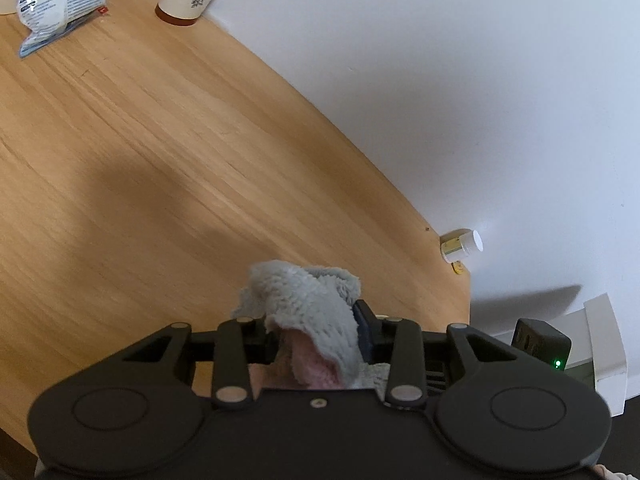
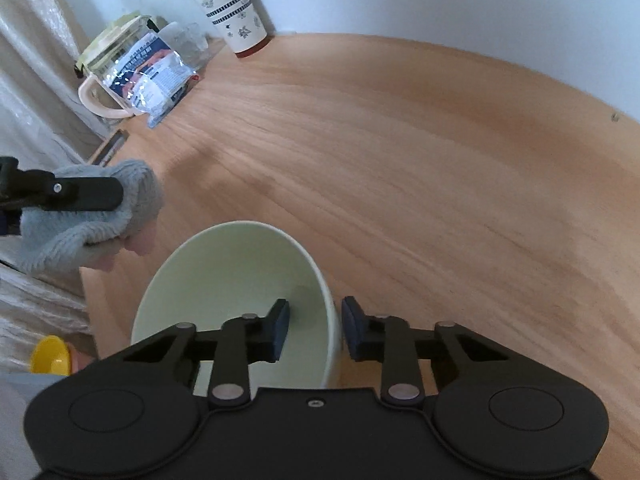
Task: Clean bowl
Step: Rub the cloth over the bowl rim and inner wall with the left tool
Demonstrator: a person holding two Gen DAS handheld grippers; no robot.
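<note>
A pale green bowl [image 2: 224, 276] stands on the wooden table [image 2: 400, 160] just ahead of my right gripper [image 2: 316, 320]. That gripper straddles the bowl's right wall, one pad inside and one outside. The outer pad sits against the wall and a gap shows at the inner pad, so it is open. My left gripper [image 1: 316, 320] is shut on a bunched grey cloth [image 1: 308, 292] with a pink underside. In the right wrist view the cloth [image 2: 132, 188] hangs left of the bowl, above the table's edge and apart from the bowl.
At the back stand a patterned cup with a red lid [image 2: 228, 8], a shiny packet [image 2: 152, 76] and a lidded jug [image 2: 104, 48]. A small white-capped bottle [image 1: 460, 246] lies by the wall. A yellow object [image 2: 50, 354] sits low left, off the table.
</note>
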